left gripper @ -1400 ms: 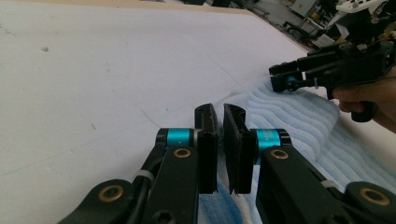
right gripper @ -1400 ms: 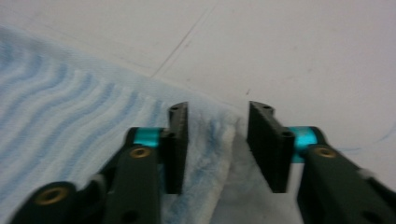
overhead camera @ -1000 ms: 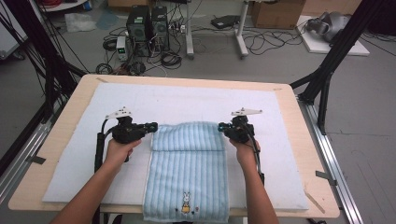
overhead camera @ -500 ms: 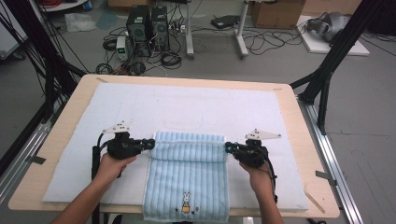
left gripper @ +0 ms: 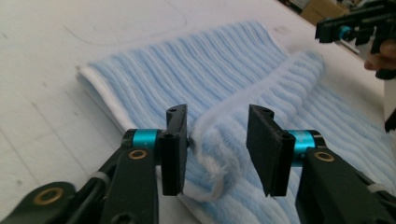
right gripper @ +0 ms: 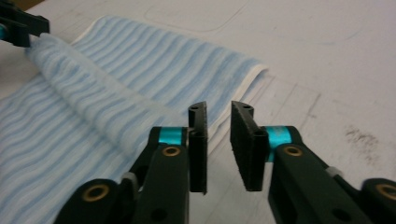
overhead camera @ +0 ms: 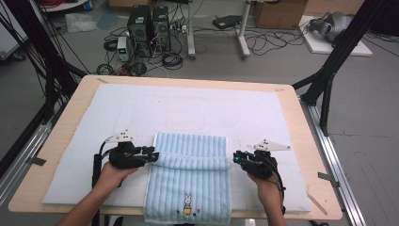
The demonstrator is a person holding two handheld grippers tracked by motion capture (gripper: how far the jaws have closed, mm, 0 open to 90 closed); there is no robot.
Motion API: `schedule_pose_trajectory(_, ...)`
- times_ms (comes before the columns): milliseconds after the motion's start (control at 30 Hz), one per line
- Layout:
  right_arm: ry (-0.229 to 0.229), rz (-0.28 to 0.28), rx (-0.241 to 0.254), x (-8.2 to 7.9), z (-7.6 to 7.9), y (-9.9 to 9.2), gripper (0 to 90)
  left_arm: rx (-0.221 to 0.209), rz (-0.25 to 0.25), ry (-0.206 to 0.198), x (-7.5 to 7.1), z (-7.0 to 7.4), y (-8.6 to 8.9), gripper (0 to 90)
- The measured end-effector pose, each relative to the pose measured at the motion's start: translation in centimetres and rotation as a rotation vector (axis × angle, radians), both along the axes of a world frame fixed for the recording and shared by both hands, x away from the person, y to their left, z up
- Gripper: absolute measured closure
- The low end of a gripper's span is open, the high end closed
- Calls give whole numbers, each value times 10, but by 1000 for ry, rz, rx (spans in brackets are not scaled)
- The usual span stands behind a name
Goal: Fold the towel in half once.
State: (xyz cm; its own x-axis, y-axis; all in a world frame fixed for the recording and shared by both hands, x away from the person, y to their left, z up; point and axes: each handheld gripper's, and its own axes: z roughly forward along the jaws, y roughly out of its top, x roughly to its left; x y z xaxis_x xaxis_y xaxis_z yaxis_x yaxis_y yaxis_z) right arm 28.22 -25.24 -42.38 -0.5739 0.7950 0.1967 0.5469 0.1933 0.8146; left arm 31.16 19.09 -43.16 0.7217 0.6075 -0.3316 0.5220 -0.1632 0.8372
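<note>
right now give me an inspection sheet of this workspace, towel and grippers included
surface: wooden table under a white mat, faint outlines and smudges on the mat
job's things: blue striped towel, far end folded back into a ridge, rabbit motif near the front edge, front edge hanging over the table
clutter: nothing seen
grippers: left gripper open, jaws just opened, towel fold loose between them; right gripper open, jaws just opened, nothing between them, just off the towel's edge
cables: one trails from each gripper; tangle on the floor
surroundings: computer towers, cardboard box, black frame legs
</note>
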Motion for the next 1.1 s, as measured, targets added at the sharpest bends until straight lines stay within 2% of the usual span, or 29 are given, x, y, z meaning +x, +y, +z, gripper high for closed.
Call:
schedule_pose_trajectory(167,-3,-24,-23,20,-5,11,668,-16,41,-51,2,13,11,515)
schedule_pose_trajectory(300,46,-11,-58,37,-13,22,676,-20,76,-50,4,11,18,514)
schedule_pose_trajectory(333,49,-8,-70,40,-15,24,691,-14,79,-44,5,10,19,514)
schedule_pose_trajectory(433,78,11,-95,46,-21,28,846,-5,91,-39,6,6,20,514)
schedule_pose_trajectory(500,69,25,-86,48,-23,28,882,-2,96,-36,7,5,21,516)
schedule_pose_trajectory(567,31,20,-98,48,-20,28,886,-3,104,-37,9,4,21,519)
schedule_pose_trajectory(667,-4,-22,-101,48,-18,26,886,1,120,-35,12,2,22,523)
schedule_pose_trajectory(733,-13,-60,-104,48,-18,24,886,4,127,-36,14,0,23,523)
schedule_pose_trajectory(800,13,-51,-94,49,-20,24,880,10,130,-35,17,-2,22,527)
schedule_pose_trajectory(867,9,-47,-102,48,-19,26,810,8,133,-29,20,-3,19,529)
schedule_pose_trajectory(967,-7,-71,-86,48,-16,24,689,22,125,-14,29,-6,13,540)
schedule_pose_trajectory(1033,8,-88,-79,49,-18,21,606,50,122,-15,35,-8,7,563)
schedule_pose_trajectory(1100,35,-94,-62,50,-20,20,508,73,140,-17,42,-14,0,569)
